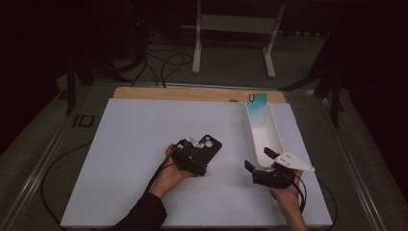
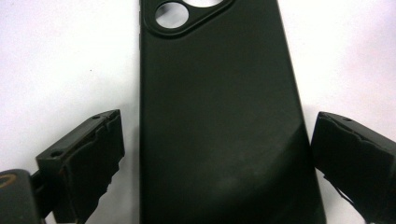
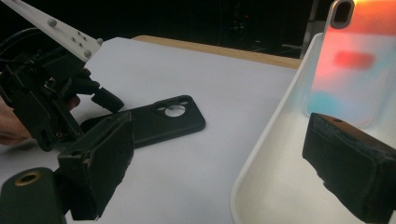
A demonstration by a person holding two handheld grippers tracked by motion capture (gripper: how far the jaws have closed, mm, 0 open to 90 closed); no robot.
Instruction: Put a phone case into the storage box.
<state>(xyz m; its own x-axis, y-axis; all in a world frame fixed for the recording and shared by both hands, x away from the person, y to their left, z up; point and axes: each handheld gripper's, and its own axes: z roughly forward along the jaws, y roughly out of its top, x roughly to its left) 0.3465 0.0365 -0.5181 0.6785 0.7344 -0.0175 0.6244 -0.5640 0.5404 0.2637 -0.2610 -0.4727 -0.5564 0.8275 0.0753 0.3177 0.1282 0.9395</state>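
1. The white rectangular table surface carries everything; a strip of bare wood runs along its far edge.
2. A long white plastic tray lies near the right edge, running from the far edge toward the near one. Its near end sits between the right gripper's spread jaws.
3. A translucent phone case with a teal and orange tint stands upright, leaning against the tray's far end wall.
4. The left gripper, held by the person's left hand, reaches forward from the near edge, with the forearm angled up and to the right. Its jaws stand apart, one on each long side of the case below, neither touching it in the left gripper view.
5. The right gripper, held by the right hand, points toward the far edge, jaws wide apart and holding nothing.
6. A matte black rubbery phone case lies flat around the middle of the surface, its camera cutout pointing away from the left gripper.
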